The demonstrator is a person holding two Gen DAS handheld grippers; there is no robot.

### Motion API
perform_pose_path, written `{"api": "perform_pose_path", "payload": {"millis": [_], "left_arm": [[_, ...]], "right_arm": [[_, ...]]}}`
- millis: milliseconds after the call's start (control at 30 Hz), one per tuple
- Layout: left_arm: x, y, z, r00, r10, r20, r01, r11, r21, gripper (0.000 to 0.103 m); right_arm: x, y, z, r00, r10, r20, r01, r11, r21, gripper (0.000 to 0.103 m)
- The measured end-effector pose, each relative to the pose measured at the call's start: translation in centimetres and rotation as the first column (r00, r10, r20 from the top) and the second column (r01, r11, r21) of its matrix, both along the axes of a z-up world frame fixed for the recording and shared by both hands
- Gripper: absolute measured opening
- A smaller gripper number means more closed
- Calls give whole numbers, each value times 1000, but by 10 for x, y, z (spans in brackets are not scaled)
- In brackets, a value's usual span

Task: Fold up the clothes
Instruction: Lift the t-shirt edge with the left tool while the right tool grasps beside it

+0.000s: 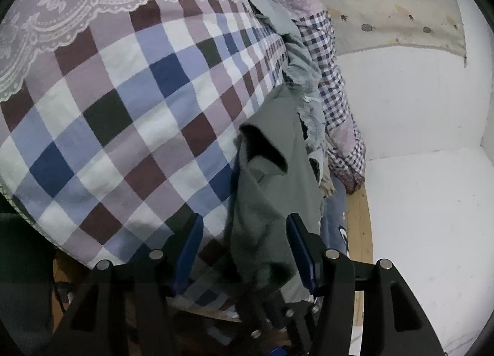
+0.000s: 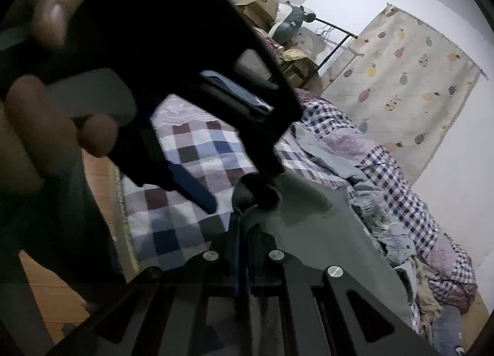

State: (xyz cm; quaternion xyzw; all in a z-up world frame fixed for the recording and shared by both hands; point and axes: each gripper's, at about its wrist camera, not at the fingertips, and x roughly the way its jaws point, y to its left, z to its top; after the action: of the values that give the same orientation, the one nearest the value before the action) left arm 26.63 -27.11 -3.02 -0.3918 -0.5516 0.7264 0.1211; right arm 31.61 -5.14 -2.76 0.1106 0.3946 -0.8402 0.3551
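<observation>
Only right view shows left gripper [image 2: 234, 198] over green garment [image 2: 308, 217].

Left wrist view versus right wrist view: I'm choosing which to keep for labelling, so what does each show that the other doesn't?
Only the left wrist view shows the left claw open from behind, the grey-green garment lying between its blue pads without being pinched. Only the right wrist view shows the right claw shut on that garment's edge, the hand gripping the left tool, and cardboard boxes behind the bed. Both share the checkered bedspread, the heap of clothes along the wall, and the fruit-print curtain.
</observation>
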Motion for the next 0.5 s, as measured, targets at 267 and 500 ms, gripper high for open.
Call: {"api": "perform_pose_path", "payload": {"millis": [267,500], "left_arm": [[14,-9,-2,999,29,16,-30,999,28,59],[11,-3,-3,1000,18,26,-18,1000,12,8]], "right_arm": [[6,2,0,999,2,33,-2,1000,-10,1],[12,2,0,999,17,34,-17,1000,0,3]]}}
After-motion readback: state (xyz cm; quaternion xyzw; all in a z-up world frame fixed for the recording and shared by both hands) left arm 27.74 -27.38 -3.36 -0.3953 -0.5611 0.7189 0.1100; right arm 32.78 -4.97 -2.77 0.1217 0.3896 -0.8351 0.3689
